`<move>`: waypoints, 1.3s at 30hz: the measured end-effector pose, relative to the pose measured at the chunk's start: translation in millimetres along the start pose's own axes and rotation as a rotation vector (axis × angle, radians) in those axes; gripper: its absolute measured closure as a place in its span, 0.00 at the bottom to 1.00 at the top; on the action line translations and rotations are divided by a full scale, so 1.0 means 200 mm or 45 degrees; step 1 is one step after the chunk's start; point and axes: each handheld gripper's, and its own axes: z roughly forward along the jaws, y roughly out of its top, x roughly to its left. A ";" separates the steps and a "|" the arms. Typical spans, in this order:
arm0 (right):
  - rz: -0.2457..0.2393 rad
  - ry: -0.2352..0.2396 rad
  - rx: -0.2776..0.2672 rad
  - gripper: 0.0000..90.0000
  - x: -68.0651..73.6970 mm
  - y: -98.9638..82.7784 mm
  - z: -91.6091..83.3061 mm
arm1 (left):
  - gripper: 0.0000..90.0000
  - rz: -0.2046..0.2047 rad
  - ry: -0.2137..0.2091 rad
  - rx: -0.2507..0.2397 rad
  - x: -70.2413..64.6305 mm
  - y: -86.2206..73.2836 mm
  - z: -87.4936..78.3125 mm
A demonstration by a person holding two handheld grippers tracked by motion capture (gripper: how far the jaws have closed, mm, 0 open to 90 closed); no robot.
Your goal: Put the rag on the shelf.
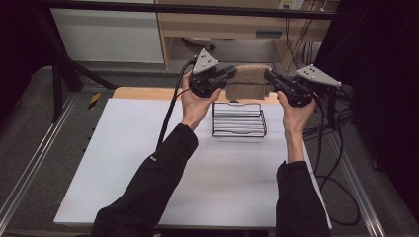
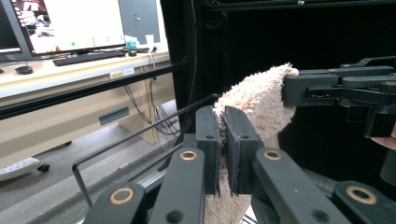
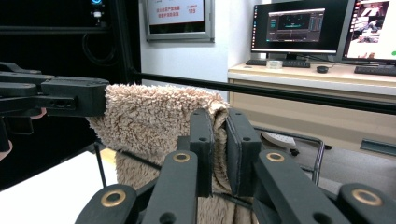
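Two black-sleeved forearms reach in from the near edge over the white desk [image 1: 148, 148], each hand carrying one gripper. The left gripper [image 1: 228, 74] and the right gripper [image 1: 269, 75] face each other at the far side, and between them hangs a single tan fluffy towel [image 1: 248, 83], stretched by its two upper corners in the air just above and beyond the one black wire rack [image 1: 239, 120], which stands on the desk at the middle right. The jaws of both are nearly closed, each pair pinching a thin fold of the pile; in the left gripper view the cloth [image 2: 254, 100] runs from its own jaws across to the other gripper, and the right gripper view shows the same [image 3: 154, 123]. By my reading the towel is picked up and spread; what is left is lowering it over or into the rack and letting go. One towel, one rack, two grippers.
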 end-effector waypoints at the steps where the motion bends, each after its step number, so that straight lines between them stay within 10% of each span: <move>1: 0.000 0.005 0.002 0.91 0.00 0.00 0.00 | 0.94 -0.001 -0.007 0.009 0.00 -0.01 0.00; 12: -0.033 0.036 0.039 0.91 0.02 -0.07 -0.05 | 0.92 -0.042 -0.043 0.101 -0.04 -0.07 -0.02; 21: -0.024 0.054 0.042 0.91 0.02 -0.10 -0.06 | 0.84 -0.126 -0.026 0.100 0.01 0.05 -0.07; 28: -0.023 0.062 0.053 0.91 0.02 -0.12 -0.07 | 0.99 -0.199 -0.061 0.203 0.03 0.06 0.00; 39: -0.013 0.100 0.094 0.81 0.02 -0.12 -0.08 | 1.00 -0.171 -0.110 0.292 -0.01 -0.03 0.01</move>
